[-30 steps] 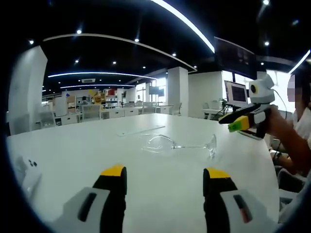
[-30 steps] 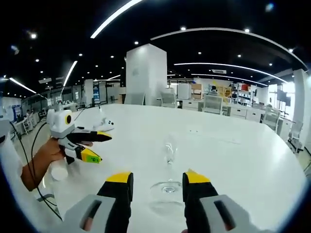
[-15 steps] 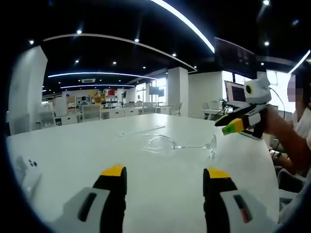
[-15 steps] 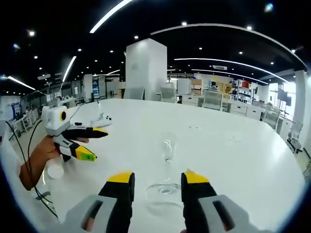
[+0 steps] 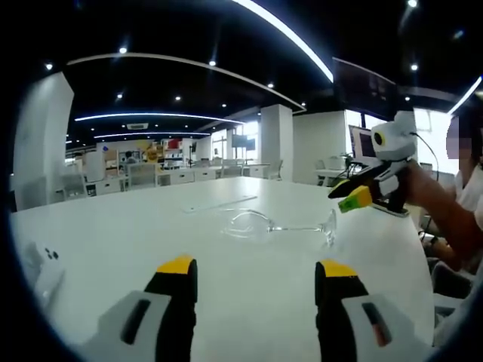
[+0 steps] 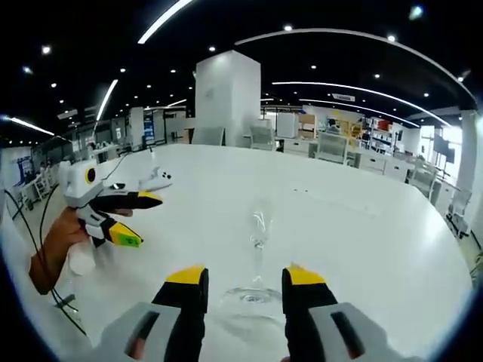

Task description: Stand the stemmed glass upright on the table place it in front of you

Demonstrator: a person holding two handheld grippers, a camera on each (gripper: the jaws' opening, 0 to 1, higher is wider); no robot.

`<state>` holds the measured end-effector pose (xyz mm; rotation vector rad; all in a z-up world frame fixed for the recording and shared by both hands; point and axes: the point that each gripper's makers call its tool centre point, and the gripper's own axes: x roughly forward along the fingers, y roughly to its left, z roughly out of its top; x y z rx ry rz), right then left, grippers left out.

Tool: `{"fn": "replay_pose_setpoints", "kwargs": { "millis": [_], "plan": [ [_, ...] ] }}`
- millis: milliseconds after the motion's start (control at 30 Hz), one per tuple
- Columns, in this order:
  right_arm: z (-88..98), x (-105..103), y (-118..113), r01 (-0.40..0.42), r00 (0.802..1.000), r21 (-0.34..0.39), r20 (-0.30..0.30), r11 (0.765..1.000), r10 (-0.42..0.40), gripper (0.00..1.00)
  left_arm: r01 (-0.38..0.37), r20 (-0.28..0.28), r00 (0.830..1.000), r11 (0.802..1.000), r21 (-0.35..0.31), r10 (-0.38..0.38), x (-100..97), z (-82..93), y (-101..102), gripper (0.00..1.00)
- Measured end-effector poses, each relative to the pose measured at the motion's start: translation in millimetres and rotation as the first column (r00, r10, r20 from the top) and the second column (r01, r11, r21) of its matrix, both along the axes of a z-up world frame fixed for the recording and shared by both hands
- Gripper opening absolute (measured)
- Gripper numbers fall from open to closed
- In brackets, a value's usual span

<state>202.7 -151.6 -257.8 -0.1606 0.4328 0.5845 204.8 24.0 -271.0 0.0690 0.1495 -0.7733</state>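
Open-plan office, dark ceiling w/ curved LED strips (image 5: 283, 34) + spot lights. White pillar (image 6: 226, 102) behind large white table (image 5: 113, 226). Desks, chairs (image 6: 330, 145) at back; bright windows (image 5: 430, 124) at one side

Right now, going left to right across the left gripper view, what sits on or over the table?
White device near the left edge → stemmed glass lying on its side → right gripper held over the table's right side → person's arm.
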Motion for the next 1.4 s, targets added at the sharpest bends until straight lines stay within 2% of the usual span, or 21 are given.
{"fn": "replay_pose_setpoints", "kwargs": {
  "millis": [1400],
  "plan": [
    [-11.3, 17.0, 8.2, -0.027, 0.993, -0.035, -0.115, 0.999, 0.023, 0.40, 0.001, 0.004, 1.000, 1.000, -0.006, -0.001, -1.5, 0.4, -0.4, 0.63]
  ]
}}
